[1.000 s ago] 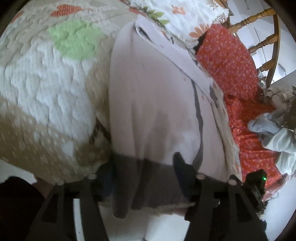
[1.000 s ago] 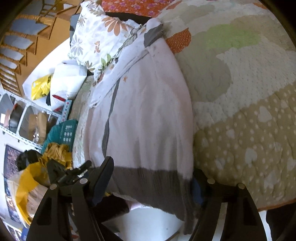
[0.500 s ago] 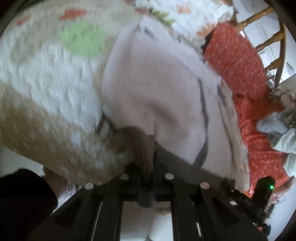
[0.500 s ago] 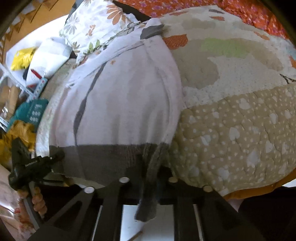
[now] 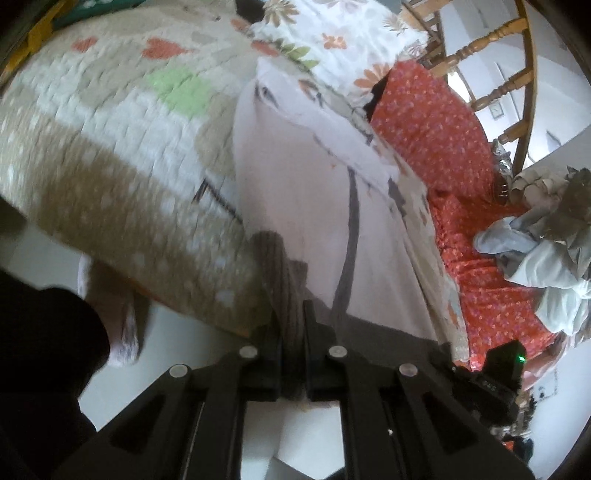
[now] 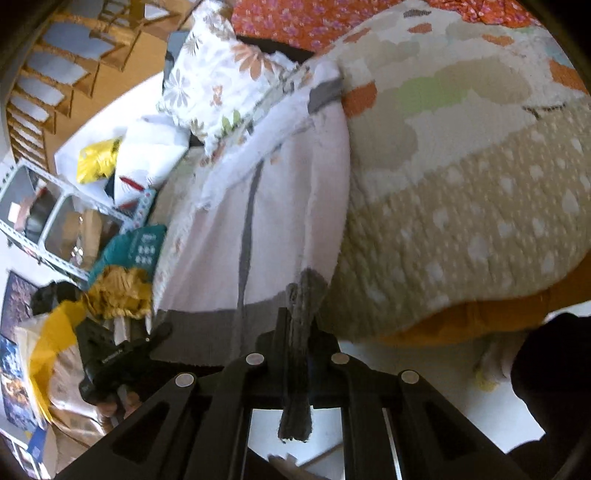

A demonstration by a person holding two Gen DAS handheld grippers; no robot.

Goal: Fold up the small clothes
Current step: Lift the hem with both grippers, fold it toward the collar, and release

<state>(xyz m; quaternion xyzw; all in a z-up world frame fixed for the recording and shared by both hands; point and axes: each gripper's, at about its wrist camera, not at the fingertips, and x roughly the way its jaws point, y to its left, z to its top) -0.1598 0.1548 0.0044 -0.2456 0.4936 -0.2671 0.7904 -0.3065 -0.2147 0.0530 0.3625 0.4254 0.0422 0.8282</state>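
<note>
A pale pink knitted sweater (image 5: 295,177) lies stretched lengthwise on the bed, over a quilt (image 5: 110,155) patterned in cream, beige, light green and orange shapes. In the left wrist view the quilt fills the left side, the sweater runs up the middle, and to the right lie an orange-red flowered sheet (image 5: 436,129), a heap of pale grey-blue clothes (image 5: 535,258) and a wooden chair back (image 5: 517,74). The sweater's body is plain and light, with a thin dark grey stripe (image 5: 351,221) running down its length and a wide ribbed band of dark grey, the hem (image 5: 280,273), at the end nearest the cameras; its far end reaches a white pillow printed with orange flowers (image 5: 332,33). The left gripper (image 5: 291,354) has its fingers pressed together on the left corner of that grey hem, the ribbed cloth bunched into a thick fold between them and raised off the quilt. In the right wrist view, shelves and bags of clutter stand at the left, the sweater (image 6: 288,206) runs up the centre, and the quilt (image 6: 461,184) spreads to the right. The right gripper (image 6: 299,354) likewise has its fingers clamped on the hem's right corner (image 6: 303,295), a strip of grey rib hanging down past them. The hem between the two corners sags slightly beyond the bed's edge.
</note>
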